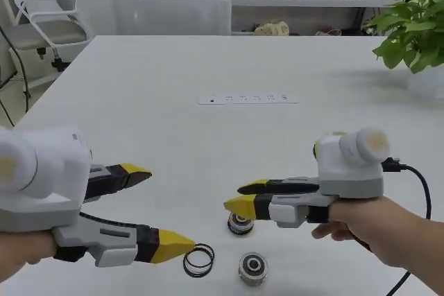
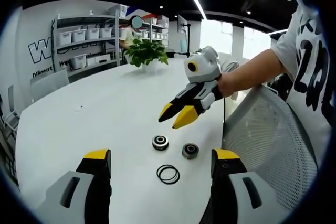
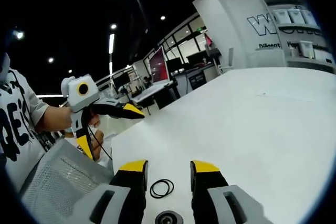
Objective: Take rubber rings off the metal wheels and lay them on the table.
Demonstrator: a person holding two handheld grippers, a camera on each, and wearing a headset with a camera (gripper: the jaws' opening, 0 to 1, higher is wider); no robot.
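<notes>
Overlapped thin black rubber rings [image 1: 198,260] lie on the white table [image 1: 208,67] beside two small metal wheels [image 1: 253,268], one perhaps still ringed, while the left gripper [image 1: 161,207] and right gripper [image 1: 234,197] hover open and empty.

matt plastic, bright metal, dull rubber

the surface [image 1: 208,143] looks smooth, matt and white. the two metal wheels [image 1: 253,268] are silvery and shiny, with darker centres. the rubber rings [image 1: 198,260] are thin, black and dull. the fingers [image 1: 166,244] of the left gripper [image 1: 170,206] and right gripper [image 1: 232,197] look like smooth plastic, yellow-tipped over black, on matt grey and white housings. a chair back [image 2: 262,124] is grey mesh.
</notes>
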